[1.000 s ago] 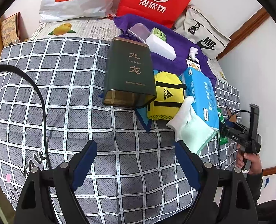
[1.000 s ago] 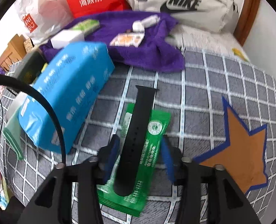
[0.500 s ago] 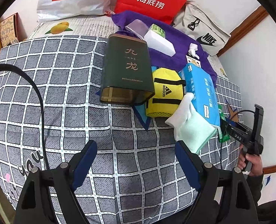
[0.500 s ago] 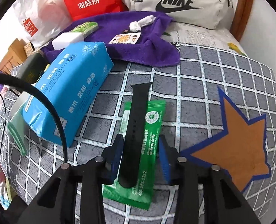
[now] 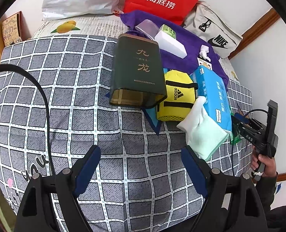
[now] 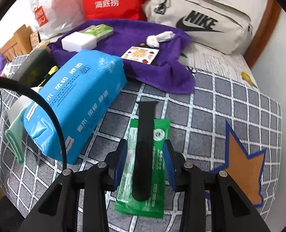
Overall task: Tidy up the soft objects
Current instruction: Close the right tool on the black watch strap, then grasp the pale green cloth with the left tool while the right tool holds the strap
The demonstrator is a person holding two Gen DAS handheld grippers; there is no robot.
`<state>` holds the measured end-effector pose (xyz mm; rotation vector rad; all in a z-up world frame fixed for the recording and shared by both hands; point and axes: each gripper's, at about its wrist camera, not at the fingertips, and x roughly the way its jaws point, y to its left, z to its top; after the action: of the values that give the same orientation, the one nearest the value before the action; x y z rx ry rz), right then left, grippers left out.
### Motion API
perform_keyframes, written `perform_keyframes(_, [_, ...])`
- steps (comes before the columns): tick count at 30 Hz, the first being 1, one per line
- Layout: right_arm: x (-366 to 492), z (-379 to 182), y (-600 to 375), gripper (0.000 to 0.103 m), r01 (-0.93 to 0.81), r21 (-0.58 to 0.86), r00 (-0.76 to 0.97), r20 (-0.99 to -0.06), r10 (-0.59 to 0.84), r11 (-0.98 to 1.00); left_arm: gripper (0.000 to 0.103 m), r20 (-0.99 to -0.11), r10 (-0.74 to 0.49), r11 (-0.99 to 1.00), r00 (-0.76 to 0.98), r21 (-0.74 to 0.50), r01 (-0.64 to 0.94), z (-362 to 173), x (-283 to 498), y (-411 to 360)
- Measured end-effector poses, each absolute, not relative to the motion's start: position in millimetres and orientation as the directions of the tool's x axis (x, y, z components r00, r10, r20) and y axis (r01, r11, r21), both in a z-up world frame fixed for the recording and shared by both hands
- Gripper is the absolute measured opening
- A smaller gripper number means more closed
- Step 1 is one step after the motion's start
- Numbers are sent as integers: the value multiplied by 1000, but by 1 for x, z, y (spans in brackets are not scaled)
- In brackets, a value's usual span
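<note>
Checked grey bedding (image 6: 210, 104) covers the bed, with shopping bags and a purse propped against the wall behind, likely just parked out of the way. On the quilt the right gripper (image 6: 145, 155) straddles a green sachet (image 6: 143, 174) with a black watch strap (image 6: 143, 145) lying lengthwise on top; its blue pads sit against the sachet's two long edges, so it looks clamped on the packet, the strap riding along rather than being pinched. That edge-on grip probably suits lifting both flat. Just beside them lies a blue tissue pack (image 6: 75, 104), resting on a pale green cloth (image 5: 204, 135). The left gripper (image 5: 141, 168) hangs wide open over bare quilt, holding nothing, apparently waiting
</note>
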<state>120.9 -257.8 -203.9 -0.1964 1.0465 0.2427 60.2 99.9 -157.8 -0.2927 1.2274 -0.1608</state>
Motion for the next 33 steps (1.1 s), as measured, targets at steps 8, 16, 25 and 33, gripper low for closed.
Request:
perform_keyframes(8, [139,-227,-256,33,-285,-39,445,-890,96,958,84,-903,-270,953,335,-300,-40,-157,59,102])
perform_keyframes(16, [139,-223,-252,21,-316,-21,425,-897,121,948,84,-897,-283,951,339,-309,-24,-154,59,98])
perform_keyframes(25, [141,-230,-251,23,-297,-20,454,-883,123,955,84,-901,-286,952,326,-306,-10,-156,62,92])
perform_keyframes(33, [145,-219,-264,21,-291,81,431,-879,206,953,84,-884,-289,946,367,-323,-32,-151,65,94])
